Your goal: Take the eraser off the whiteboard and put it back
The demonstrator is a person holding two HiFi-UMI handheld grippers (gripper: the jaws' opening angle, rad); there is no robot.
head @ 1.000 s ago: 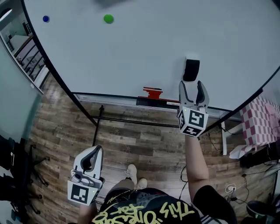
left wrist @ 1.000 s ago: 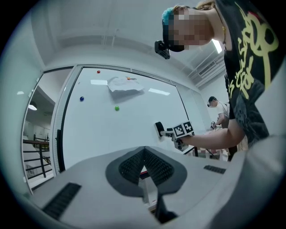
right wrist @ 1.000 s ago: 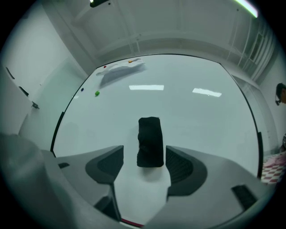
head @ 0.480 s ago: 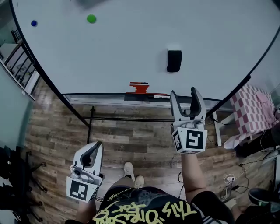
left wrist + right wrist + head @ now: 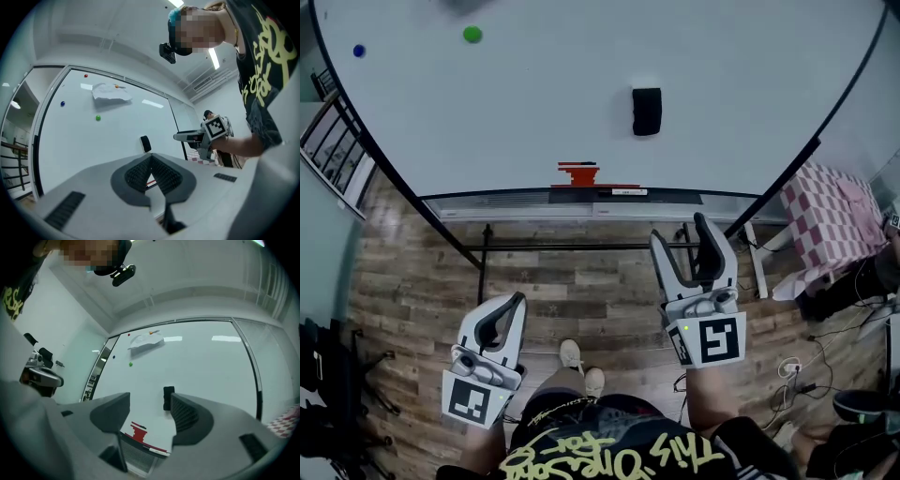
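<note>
the eraser (image 5: pixel 647 112) sat stuck on the whiteboard (image 5: pixel 534 112), above the tray (image 5: pixel 487 200). the right gripper (image 5: pixel 680 234) hung well apart from it, jaws spread and empty. the left gripper (image 5: pixel 511 305) was clenched on nothing. a fresh grab would likely want the spread jaws squared across the eraser's narrow sides before squeezing.

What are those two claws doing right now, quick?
Left gripper: closed, holding nothing.
Right gripper: open, holding nothing.
</note>
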